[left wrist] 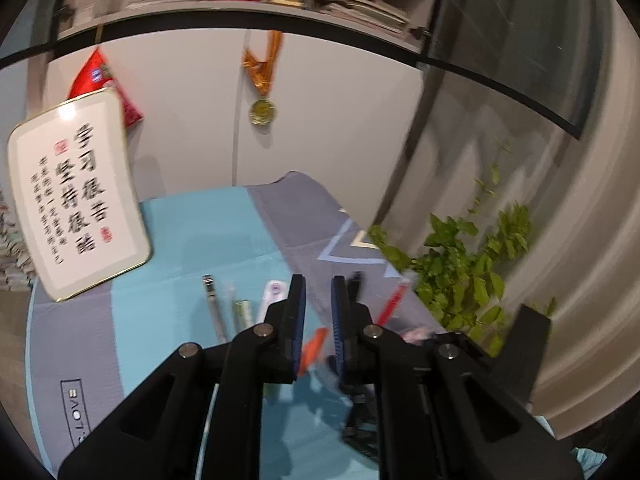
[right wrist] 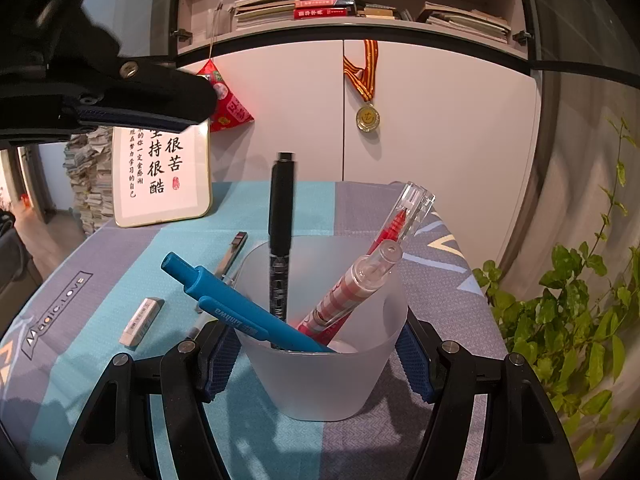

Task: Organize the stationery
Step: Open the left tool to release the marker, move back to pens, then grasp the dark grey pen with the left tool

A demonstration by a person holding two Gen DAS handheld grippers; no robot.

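Cup [right wrist: 320,376] sits clamped between right tongs [right wrist: 320,360], left tongs [left wrist: 318,300] above.

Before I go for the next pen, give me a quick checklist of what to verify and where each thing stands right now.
1. Right tool holds the frosted cup with a pad on each side: ok.
2. Cup upright on the tablecloth: ok.
3. Pens in the cup: blue pen, black marker, red pen and striped pen: ok.
4. Left tool empty, jaws slightly apart: ok.
5. Items left on the cloth: eraser and a clear pen beside the cup: not ok.
6. Exact spot of the loose pens under the left tool: cannot tell, the view is blurred.
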